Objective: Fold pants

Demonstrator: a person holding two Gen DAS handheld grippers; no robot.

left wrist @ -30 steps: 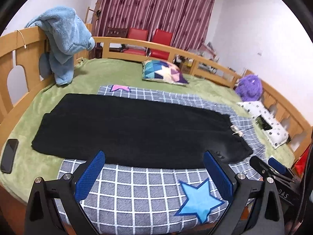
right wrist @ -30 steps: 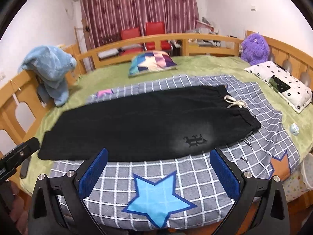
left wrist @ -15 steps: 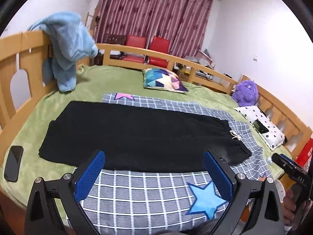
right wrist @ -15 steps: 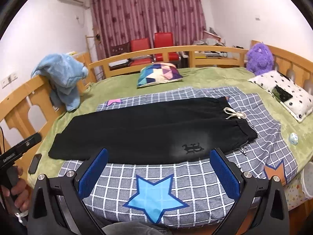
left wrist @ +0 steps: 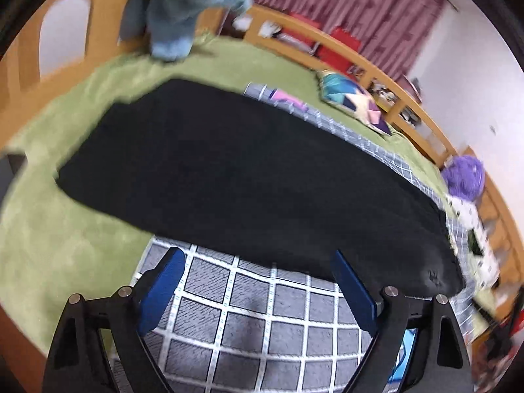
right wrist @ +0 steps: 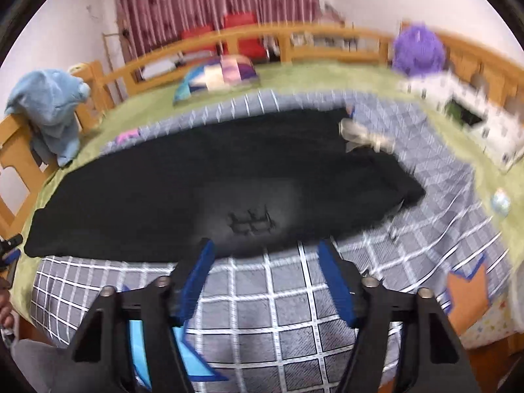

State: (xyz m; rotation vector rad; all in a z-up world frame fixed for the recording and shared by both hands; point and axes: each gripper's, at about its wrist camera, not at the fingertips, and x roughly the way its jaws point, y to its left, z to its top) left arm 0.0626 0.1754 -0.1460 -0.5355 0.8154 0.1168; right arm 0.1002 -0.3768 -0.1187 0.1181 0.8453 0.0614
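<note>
Black pants (left wrist: pixel 249 177) lie flat across the bed, folded lengthwise, leg ends at the left and waistband with a white drawstring (right wrist: pixel 363 134) at the right. They also show in the right wrist view (right wrist: pixel 209 180), with a dark logo (right wrist: pixel 252 222) near the front edge. My left gripper (left wrist: pixel 258 258) is open and empty, just above the pants' front edge. My right gripper (right wrist: pixel 265 245) is open and empty, close to the front edge by the logo. Both views are blurred.
A grey checked blanket (left wrist: pixel 255 321) with star patches lies on a green bed cover (left wrist: pixel 59 245). A wooden rail (right wrist: pixel 294 36) rings the bed. A blue plush (right wrist: pixel 49 108), a colourful pillow (right wrist: pixel 219 75), a purple plush (right wrist: pixel 419 49) and a white dotted pillow (right wrist: pixel 478 121) lie around.
Both grippers have dropped down and moved in toward the pants' front edge. The right gripper's fingers have narrowed a little. The pants have not moved.
</note>
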